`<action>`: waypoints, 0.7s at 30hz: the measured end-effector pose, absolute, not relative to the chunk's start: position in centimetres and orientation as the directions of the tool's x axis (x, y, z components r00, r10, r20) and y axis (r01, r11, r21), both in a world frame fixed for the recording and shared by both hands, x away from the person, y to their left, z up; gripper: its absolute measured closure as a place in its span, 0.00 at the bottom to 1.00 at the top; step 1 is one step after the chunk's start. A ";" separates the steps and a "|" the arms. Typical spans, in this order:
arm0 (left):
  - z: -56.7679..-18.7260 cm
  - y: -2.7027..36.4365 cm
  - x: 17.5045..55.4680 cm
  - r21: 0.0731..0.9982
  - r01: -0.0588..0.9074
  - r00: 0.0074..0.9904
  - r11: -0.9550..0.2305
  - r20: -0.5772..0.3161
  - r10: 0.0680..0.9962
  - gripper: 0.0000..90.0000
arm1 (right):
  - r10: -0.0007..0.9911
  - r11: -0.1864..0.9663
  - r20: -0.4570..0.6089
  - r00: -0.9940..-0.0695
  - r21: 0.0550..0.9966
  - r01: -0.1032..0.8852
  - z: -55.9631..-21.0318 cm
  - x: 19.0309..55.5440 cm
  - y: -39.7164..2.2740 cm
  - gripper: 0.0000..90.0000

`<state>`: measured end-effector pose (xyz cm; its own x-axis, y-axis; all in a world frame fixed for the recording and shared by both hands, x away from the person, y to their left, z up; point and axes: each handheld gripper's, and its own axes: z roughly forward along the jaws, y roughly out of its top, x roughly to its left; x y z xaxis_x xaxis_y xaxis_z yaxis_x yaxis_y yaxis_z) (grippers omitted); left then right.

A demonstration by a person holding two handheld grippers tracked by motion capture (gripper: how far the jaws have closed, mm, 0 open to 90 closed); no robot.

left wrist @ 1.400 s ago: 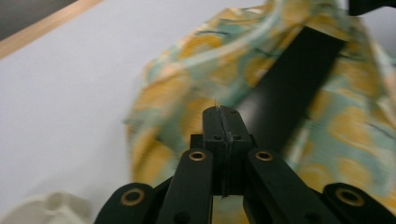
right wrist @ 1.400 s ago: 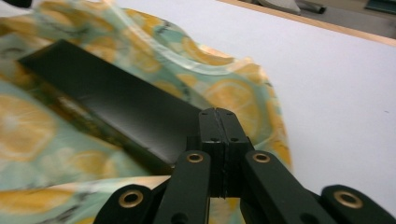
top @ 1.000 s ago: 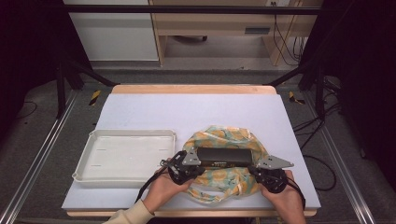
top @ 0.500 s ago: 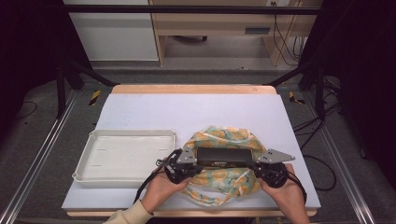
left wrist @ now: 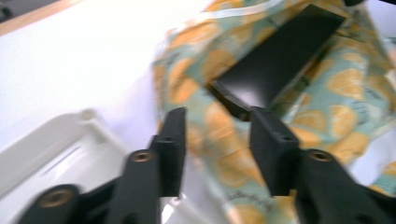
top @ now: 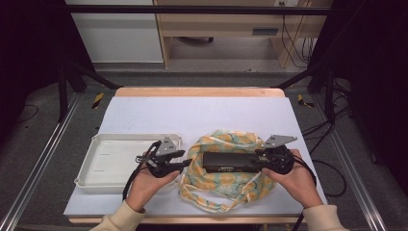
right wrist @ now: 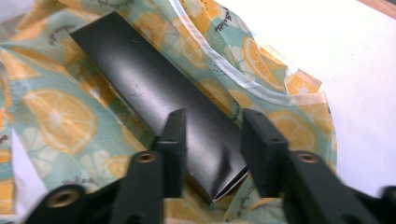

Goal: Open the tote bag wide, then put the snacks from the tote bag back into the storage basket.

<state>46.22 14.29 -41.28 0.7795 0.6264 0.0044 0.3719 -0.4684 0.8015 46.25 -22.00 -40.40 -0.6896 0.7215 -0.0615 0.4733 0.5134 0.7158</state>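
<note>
A long black box (top: 228,162) lies among the folds of a teal cloth with orange slices (top: 226,188) at the table's front middle. My left gripper (top: 185,162) is by the cloth's left edge, pointing right. Its jaws have just been opening and stand open, and in the left gripper view (left wrist: 217,116) the cloth (left wrist: 336,84) and the box's near corner (left wrist: 280,56) lie beyond them, untouched. My right gripper (top: 258,158) is at the box's right end. Its jaws have also just been opening and stand open over the box (right wrist: 154,88), with no pad pressing on it.
A white empty tray (top: 115,161) stands at the front left, right beside my left hand. The white table top (top: 202,115) stretches behind the cloth to a wooden far edge. Black frame legs and cables flank the table.
Both grippers were shut at the cloth and box and have now opened. My left gripper drew back to the left towards the tray. The right one lifted and shifted slightly right.
</note>
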 end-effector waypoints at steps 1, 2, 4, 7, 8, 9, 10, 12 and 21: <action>-41.3 14.7 46.4 0.800 0.380 0.769 -0.464 0.006 0.640 0.57 | 0.722 0.513 -0.061 -0.690 0.716 0.473 -40.4 46.3 -22.0 0.60; -41.3 15.3 46.6 0.799 0.386 0.753 -0.461 0.016 0.658 0.52 | 0.721 0.518 -0.058 -0.690 0.707 0.481 -40.4 46.4 -21.9 0.58; -41.2 16.2 46.9 0.793 0.398 0.732 -0.462 0.029 0.680 0.43 | 0.700 0.543 -0.074 -0.710 0.701 0.462 -40.3 46.7 -21.6 0.53; -41.2 18.1 47.5 0.788 0.419 0.695 -0.451 0.041 0.717 0.29 | 0.661 0.602 -0.107 -0.743 0.667 0.439 -39.8 47.0 -20.8 0.49; -41.2 18.1 47.5 0.788 0.419 0.695 -0.451 0.041 0.717 0.26 | 0.661 0.602 -0.107 -0.743 0.667 0.439 -39.8 47.0 -20.8 0.49; -41.2 18.7 47.7 0.790 0.425 0.685 -0.442 0.038 0.727 0.26 | 0.651 0.616 -0.115 -0.751 0.658 0.434 -39.7 47.0 -20.6 0.48; -41.2 19.2 47.7 0.788 0.429 0.684 -0.441 0.036 0.729 0.21 | 0.636 0.644 -0.133 -0.760 0.634 0.428 -39.3 47.1 -20.2 0.45; -41.2 19.9 47.8 0.788 0.434 0.671 -0.436 0.039 0.740 0.20 | 0.625 0.657 -0.137 -0.768 0.623 0.424 -39.2 47.2 -20.0 0.43; -40.8 21.4 48.0 0.803 0.437 0.652 -0.405 0.028 0.758 0.15 | 0.534 0.750 -0.159 -0.830 0.542 0.379 -39.2 48.1 -19.3 0.35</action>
<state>47.98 21.36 -40.77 0.6519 0.7578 0.0278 0.4369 -0.4053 0.8030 48.10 -19.30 -39.21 -0.8303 0.5341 -0.1591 0.3788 0.7503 0.5417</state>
